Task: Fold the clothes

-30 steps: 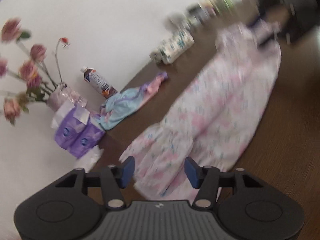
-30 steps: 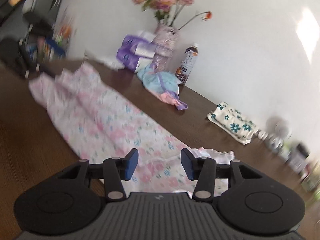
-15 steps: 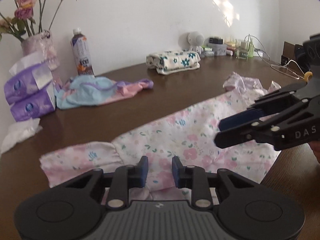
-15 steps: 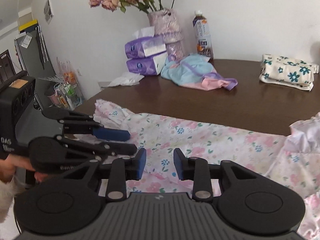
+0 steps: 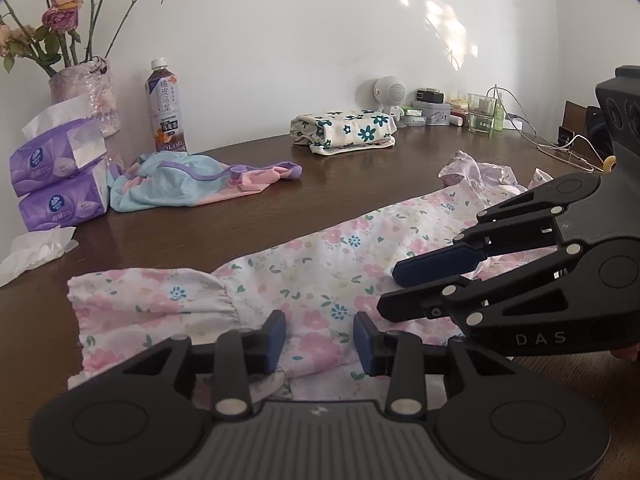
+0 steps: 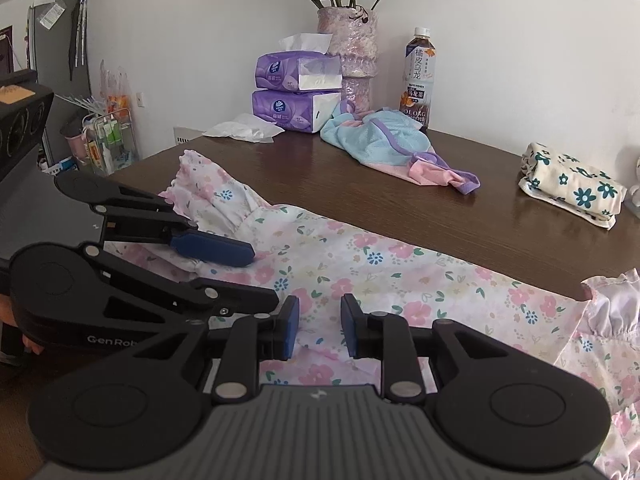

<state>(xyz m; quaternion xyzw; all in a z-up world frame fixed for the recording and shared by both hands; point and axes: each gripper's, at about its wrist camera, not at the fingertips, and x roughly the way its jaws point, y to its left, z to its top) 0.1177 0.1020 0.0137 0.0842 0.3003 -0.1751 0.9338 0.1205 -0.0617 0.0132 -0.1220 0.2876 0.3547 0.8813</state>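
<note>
One floral bundle [image 5: 344, 131] sits folded at the back of the table [image 5: 248, 216]. The pink dress [image 5: 320, 264] lies flat, not folded yet. Left gripper [image 5: 320, 338] and right gripper [image 6: 319, 326] hover over its near edge, jaws spread, empty. Blue top [image 6: 376, 142] waits.

You face a plain white wall [image 5: 280, 32] dappled with patches of sunlight [image 5: 444, 20], behind a dark brown wood-grain bench [image 5: 340, 176]. At your left in the right wrist view stand a grey metal cabinet [image 6: 48, 52] and a small wire storage rack [image 6: 108, 140].
</note>
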